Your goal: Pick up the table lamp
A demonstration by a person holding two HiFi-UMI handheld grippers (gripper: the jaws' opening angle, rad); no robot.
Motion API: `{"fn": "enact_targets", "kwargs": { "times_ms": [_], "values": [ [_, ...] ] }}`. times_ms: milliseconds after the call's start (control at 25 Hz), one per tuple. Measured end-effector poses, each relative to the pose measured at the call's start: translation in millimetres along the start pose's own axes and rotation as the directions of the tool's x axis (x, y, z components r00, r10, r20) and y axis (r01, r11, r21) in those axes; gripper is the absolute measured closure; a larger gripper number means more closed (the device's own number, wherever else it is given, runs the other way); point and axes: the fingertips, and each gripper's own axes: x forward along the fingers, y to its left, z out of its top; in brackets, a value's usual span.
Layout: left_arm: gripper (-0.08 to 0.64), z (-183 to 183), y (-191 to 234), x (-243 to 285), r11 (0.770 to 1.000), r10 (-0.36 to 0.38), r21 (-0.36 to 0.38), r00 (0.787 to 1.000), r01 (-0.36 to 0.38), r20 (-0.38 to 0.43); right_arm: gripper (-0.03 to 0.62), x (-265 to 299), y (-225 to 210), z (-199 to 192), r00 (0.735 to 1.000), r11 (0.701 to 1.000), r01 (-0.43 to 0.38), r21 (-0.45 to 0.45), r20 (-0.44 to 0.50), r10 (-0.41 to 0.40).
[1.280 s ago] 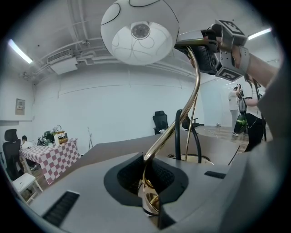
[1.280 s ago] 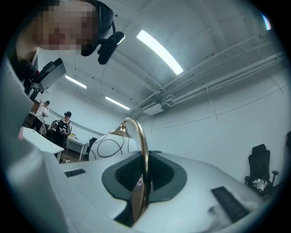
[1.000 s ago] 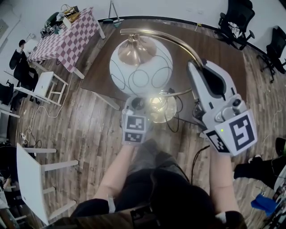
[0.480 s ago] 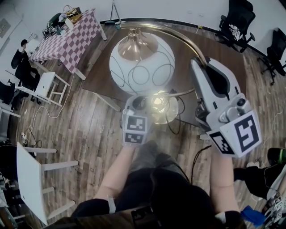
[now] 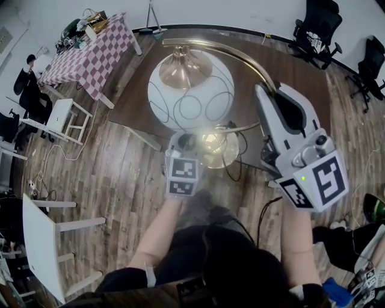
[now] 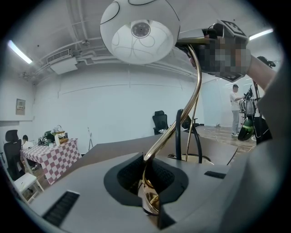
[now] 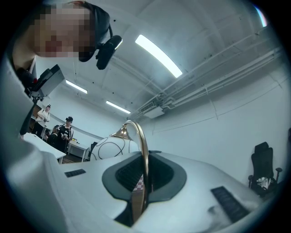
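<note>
We hold the brass table lamp (image 5: 191,90), with its white, black-scribbled globe shade, in both tongs. Our left gripper (image 5: 182,142) clamps the stem low by the round base, and our right gripper (image 5: 266,91) clamps the curved arm higher up. The shade hangs over the dark brown table (image 5: 301,66).

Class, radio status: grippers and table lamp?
Left gripper shut low on table lamp stem. Right gripper shut higher. Black cable beside base.

Wood plank floor (image 5: 114,180), checkered-cloth table (image 5: 90,51), white stool (image 5: 60,114), black office chairs (image 5: 317,24), white wall (image 5: 240,12)
</note>
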Motion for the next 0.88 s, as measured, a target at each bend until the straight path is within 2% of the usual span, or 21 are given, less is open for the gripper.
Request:
{"fn": "enact_targets", "kwargs": {
  "times_ms": [880],
  "values": [
    [0.548,-2.9,-1.8,7.1,1.000,0.000,-0.005,1.000,-0.001,-0.031,0.572,3.3,-6.8,-5.5,1.000,1.000,0.000,0.003,-0.027,0.000]
  ]
}}
